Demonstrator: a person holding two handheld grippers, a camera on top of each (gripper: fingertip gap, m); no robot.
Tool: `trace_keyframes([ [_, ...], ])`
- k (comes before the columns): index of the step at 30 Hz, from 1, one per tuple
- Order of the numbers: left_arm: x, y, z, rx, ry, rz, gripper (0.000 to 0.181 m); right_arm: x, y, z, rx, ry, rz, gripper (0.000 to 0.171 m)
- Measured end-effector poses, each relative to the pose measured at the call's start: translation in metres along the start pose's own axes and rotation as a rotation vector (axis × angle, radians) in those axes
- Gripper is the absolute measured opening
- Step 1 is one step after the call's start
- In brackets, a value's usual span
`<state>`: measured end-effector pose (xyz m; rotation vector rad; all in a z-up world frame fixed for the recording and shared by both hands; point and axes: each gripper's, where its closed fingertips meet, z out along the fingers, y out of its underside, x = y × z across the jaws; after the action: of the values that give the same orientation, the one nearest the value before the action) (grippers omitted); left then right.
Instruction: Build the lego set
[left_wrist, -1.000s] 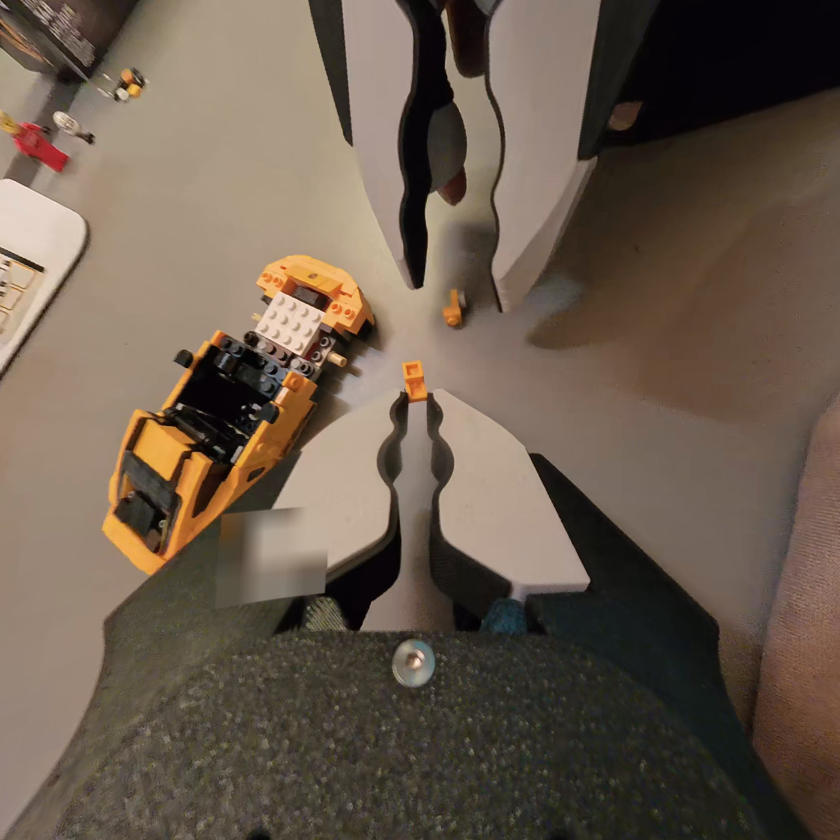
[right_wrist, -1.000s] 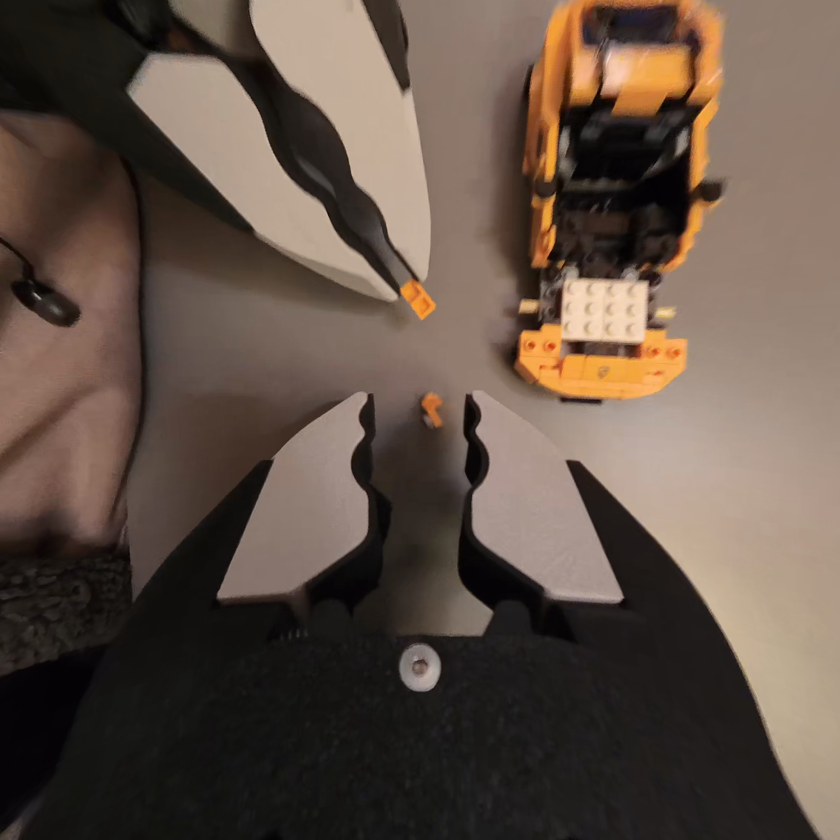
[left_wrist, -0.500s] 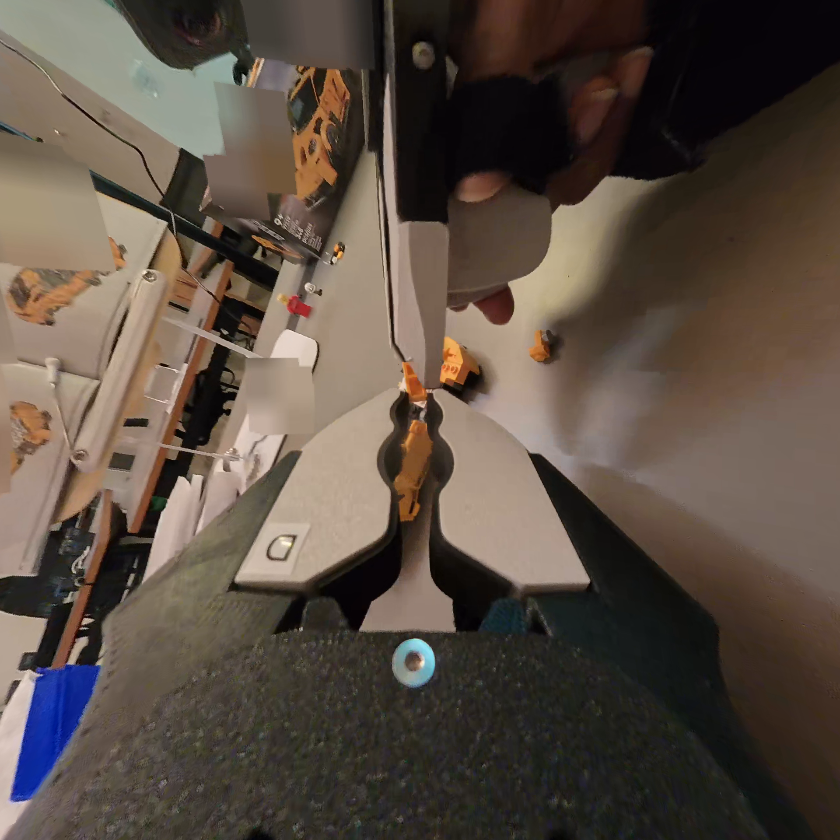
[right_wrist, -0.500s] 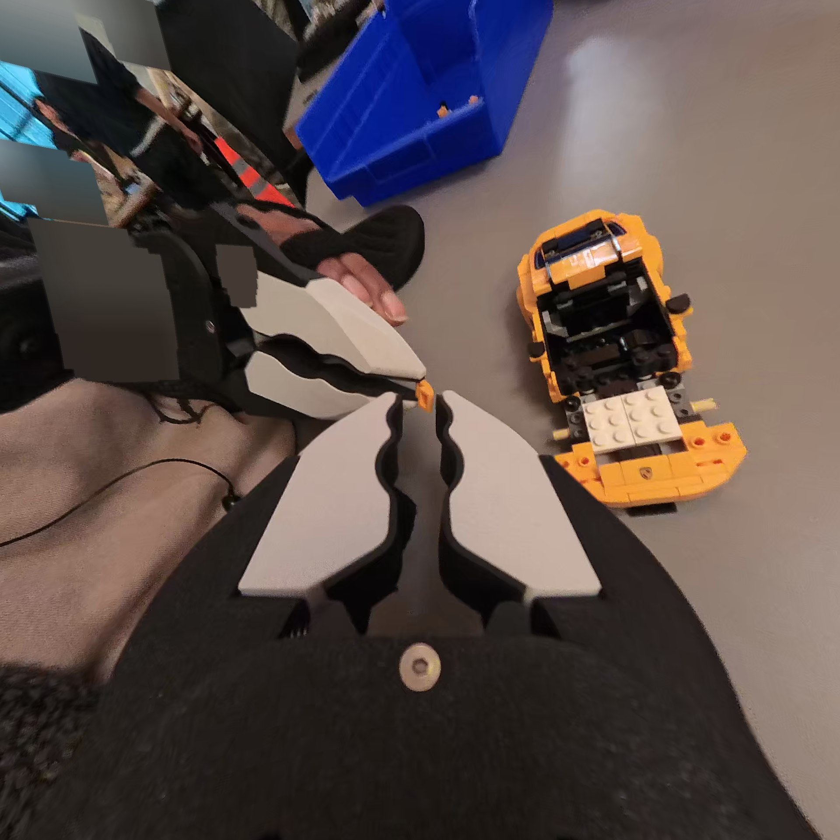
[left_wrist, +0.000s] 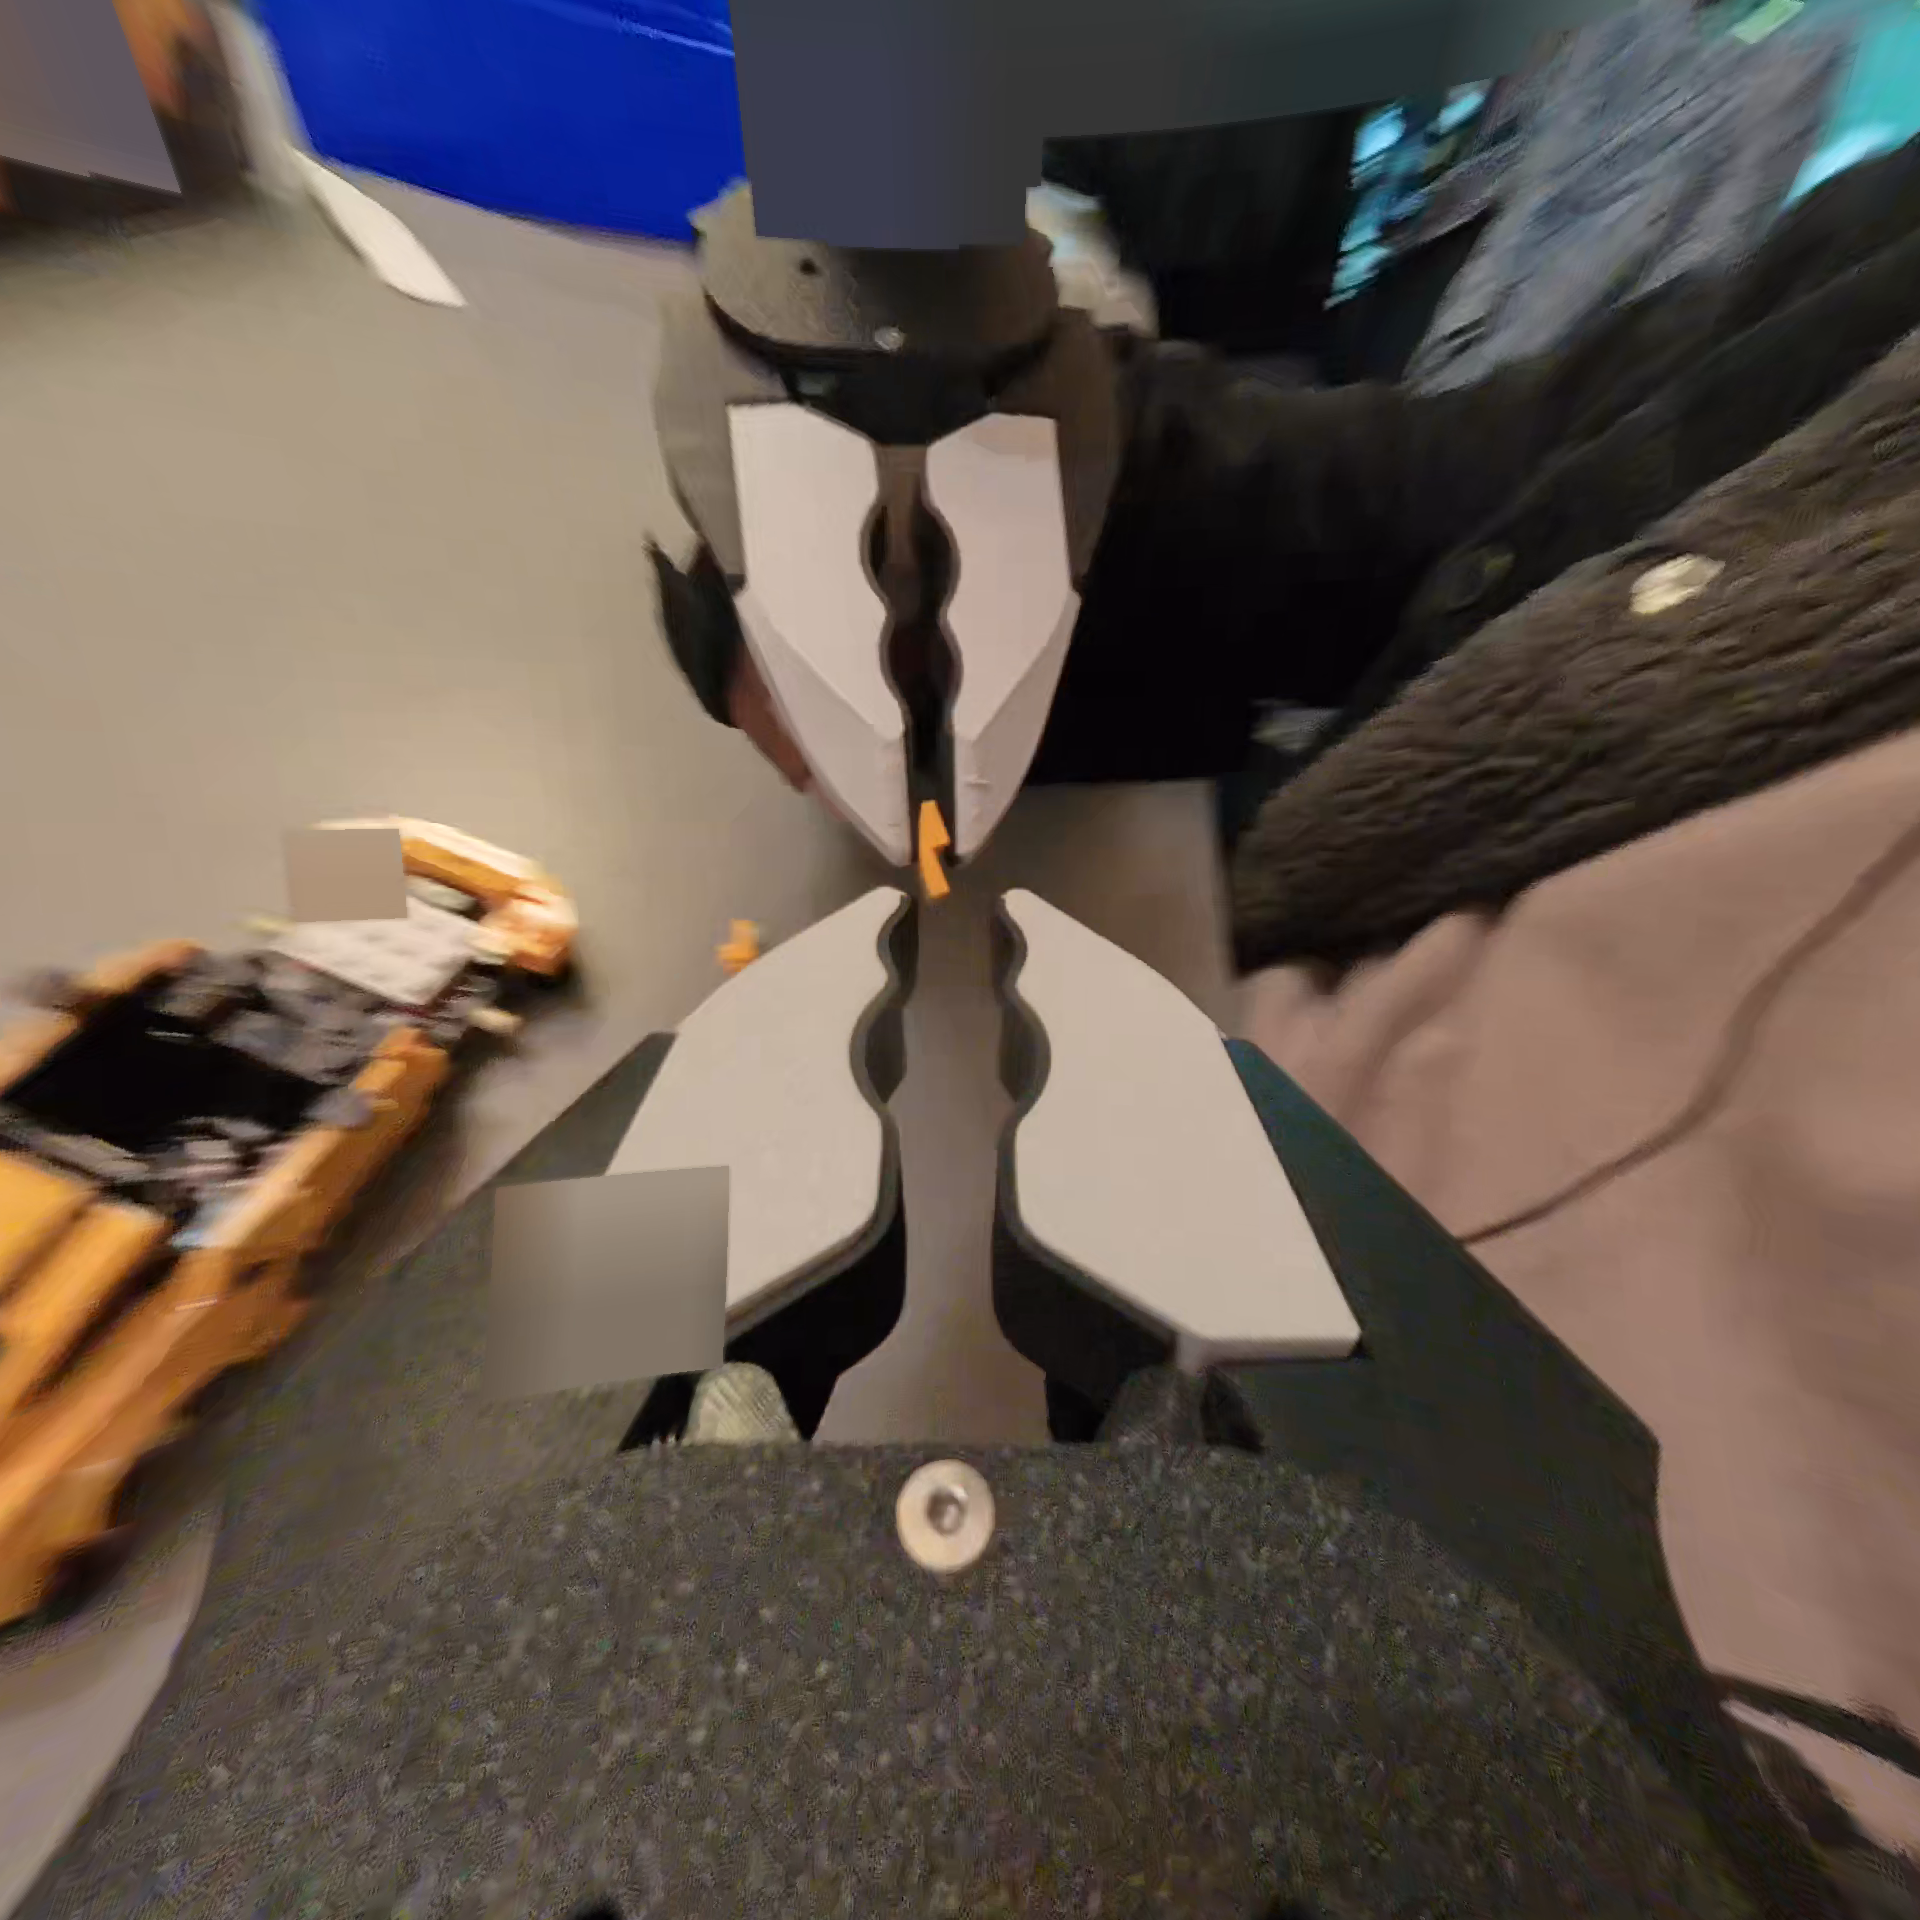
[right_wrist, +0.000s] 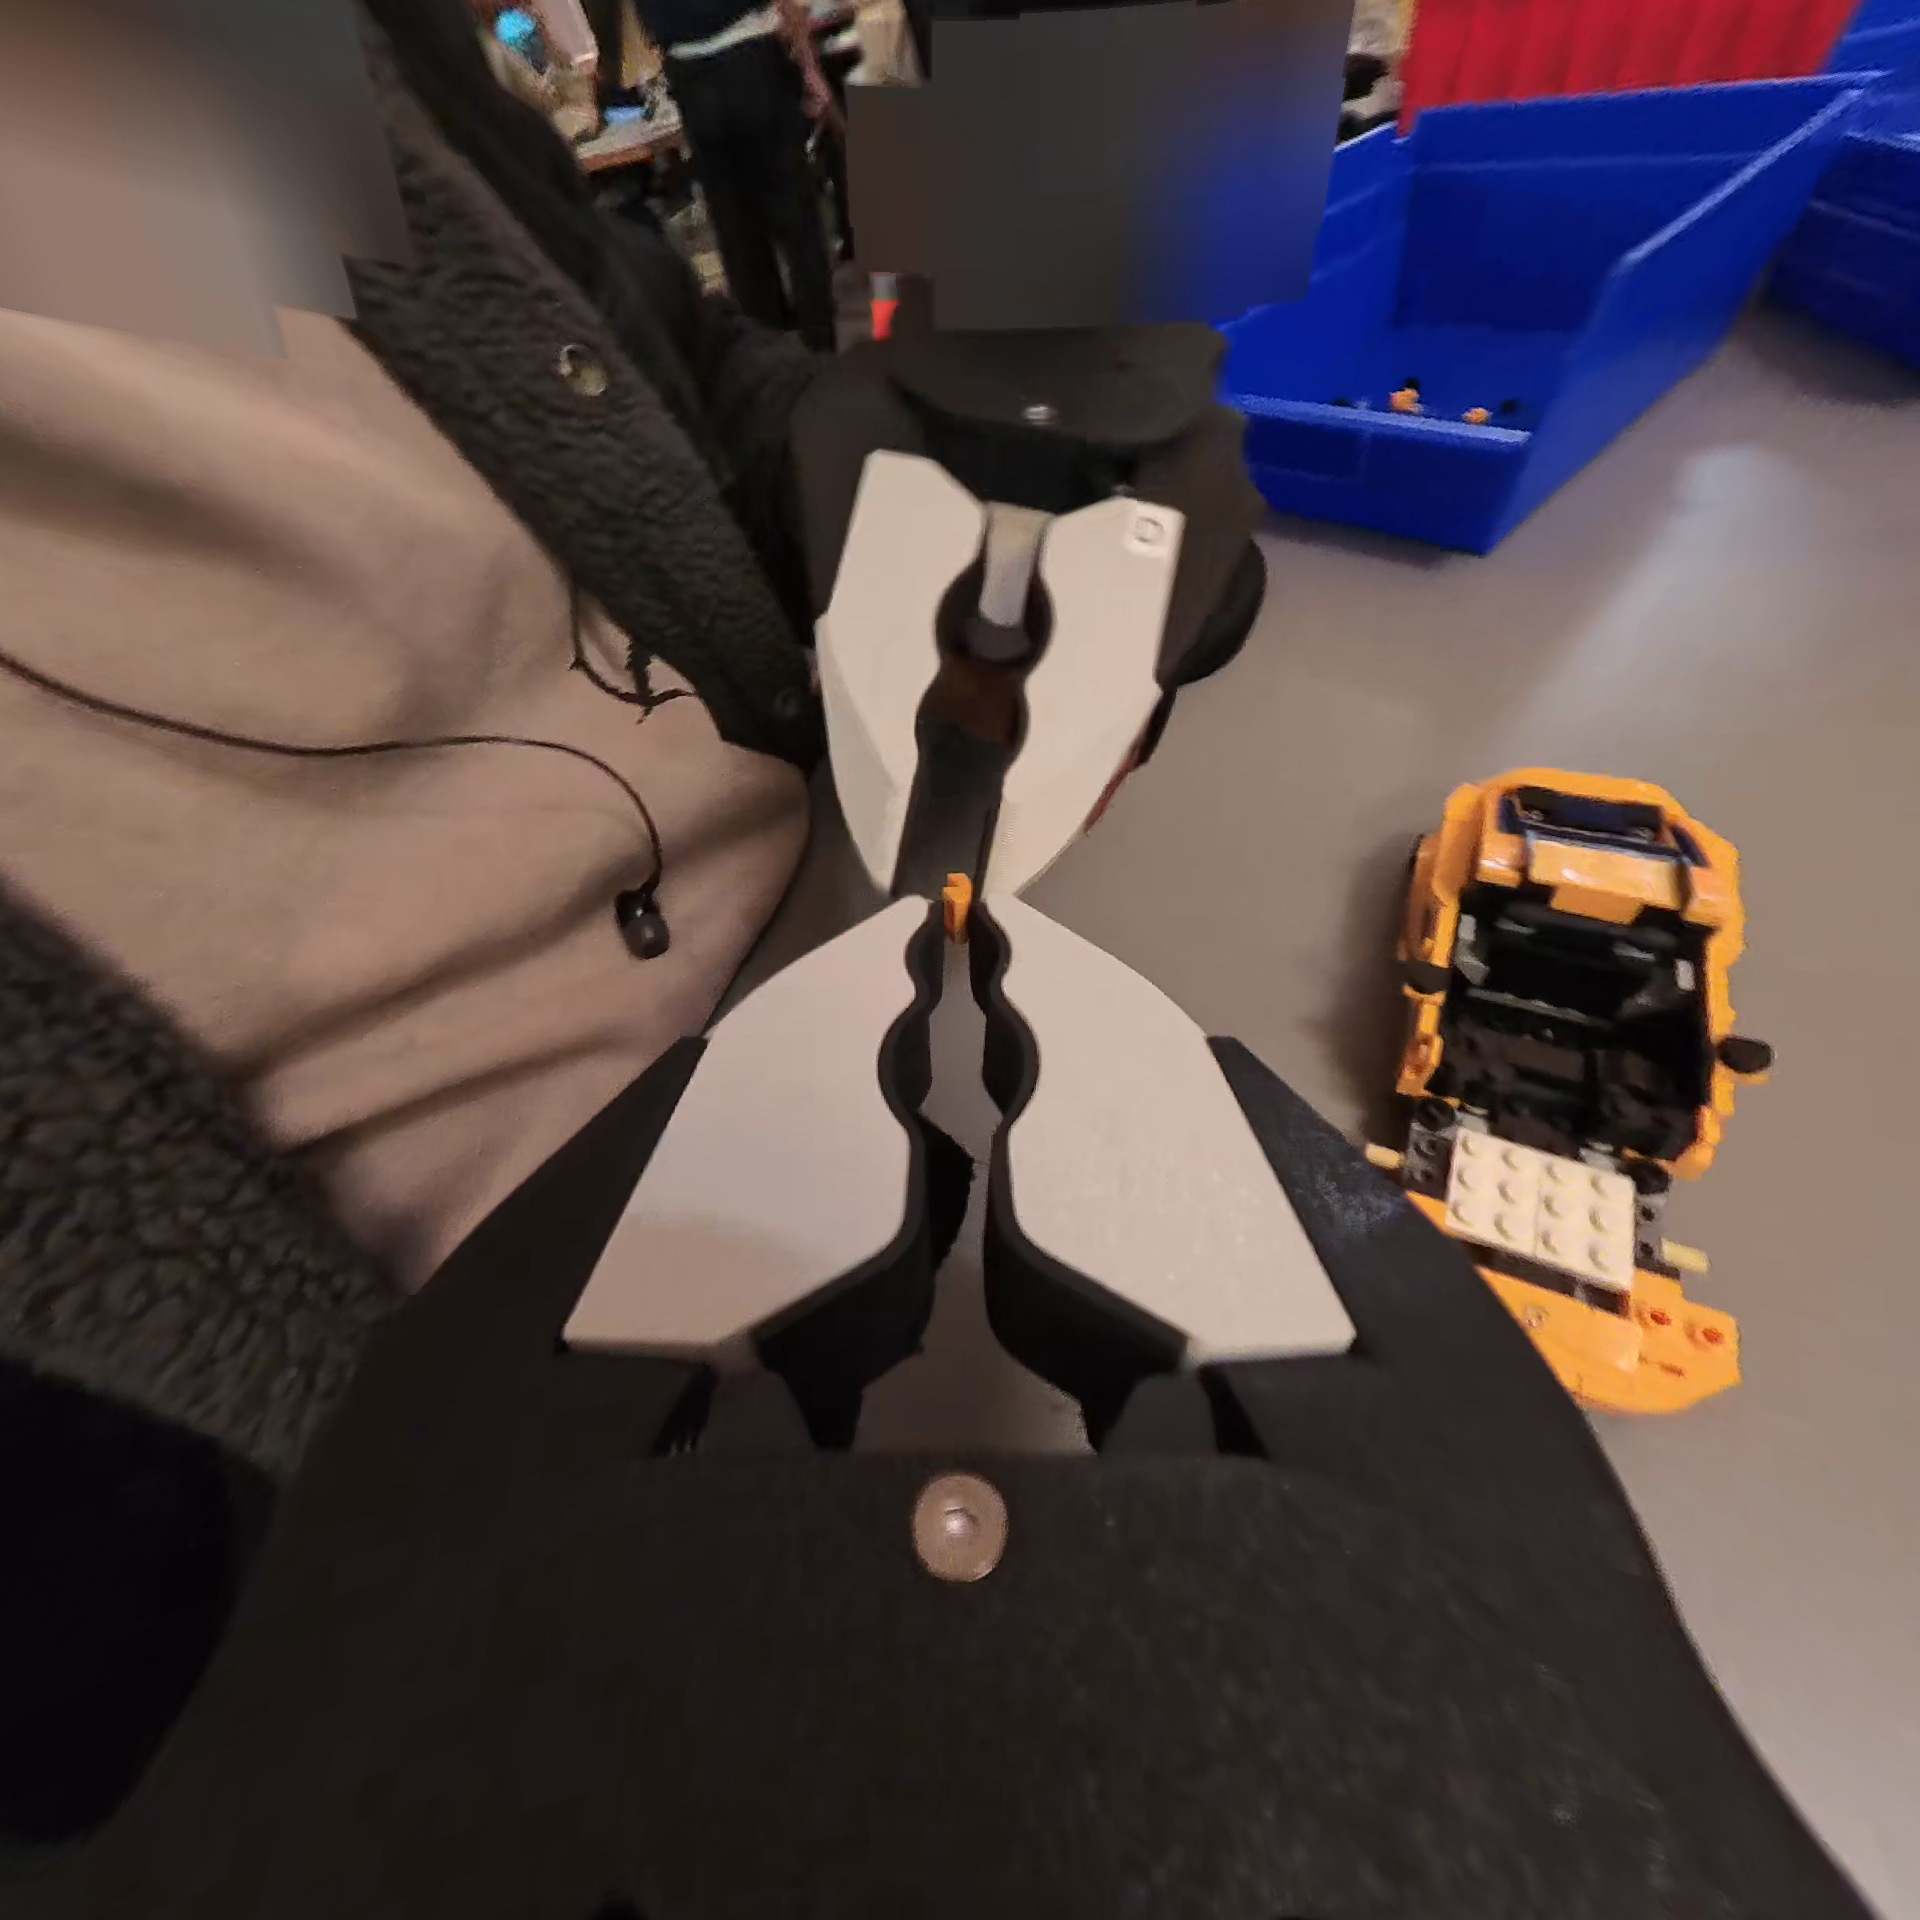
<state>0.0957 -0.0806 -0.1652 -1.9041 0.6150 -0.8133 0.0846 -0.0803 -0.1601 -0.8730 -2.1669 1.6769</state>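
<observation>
- The grey table (right_wrist: 1714, 665) takes up most of both views, and the two grippers meet tip to tip above its near edge, close to the person's chest.
- A blue bin (right_wrist: 1507, 343) sits at the far side of the table, with a few tiny pieces in its tray.
- The half-built orange lego car (right_wrist: 1579, 1081) rests on the table to the right of both grippers in the right wrist view, and well apart from them. Its black interior is open and a white studded plate lies near its closer end. In the left wrist view it appears blurred at the left.
- The left gripper (left_wrist: 951, 914) has its jaws apart with a clear gap between the tips, and nothing is held between them.
- The right gripper (right_wrist: 954, 925) has its jaws drawn nearly together, pinching a small orange piece (right_wrist: 957, 906) at the very tips.
- In the left wrist view that small orange piece hangs from the right gripper's tips, just above the open tips of the left gripper. Whether it touches them I cannot tell.
- A second small orange part (left_wrist: 740, 940) lies loose on the table, just left of the left gripper's fingers (left_wrist: 769, 1101), between them and the car.
</observation>
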Motion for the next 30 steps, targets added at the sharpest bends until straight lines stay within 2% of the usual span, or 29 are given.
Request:
trace_keyframes([
  [4, 0.016, -0.003, -0.002, 0.025, 0.249, -0.283, 0.011, -0.013, -0.001, 0.003, -0.037, -0.075, -0.085, 0.004],
  [11, 0.030, -0.006, -0.003, 0.039, 0.503, -0.572, 0.009, -0.025, -0.004, 0.007, -0.080, -0.164, -0.170, 0.004],
  [19, 0.038, -0.008, -0.005, 0.048, 0.656, -0.699, 0.007, -0.032, -0.009, 0.011, -0.071, -0.228, -0.206, 0.004],
  [25, 0.042, -0.007, -0.004, 0.049, 0.696, -0.722, 0.011, -0.033, -0.008, 0.015, -0.067, -0.241, -0.217, 0.004],
  [30, 0.048, -0.006, -0.004, 0.038, 0.729, -0.728, 0.008, -0.035, -0.007, 0.016, -0.068, -0.252, -0.218, 0.004],
])
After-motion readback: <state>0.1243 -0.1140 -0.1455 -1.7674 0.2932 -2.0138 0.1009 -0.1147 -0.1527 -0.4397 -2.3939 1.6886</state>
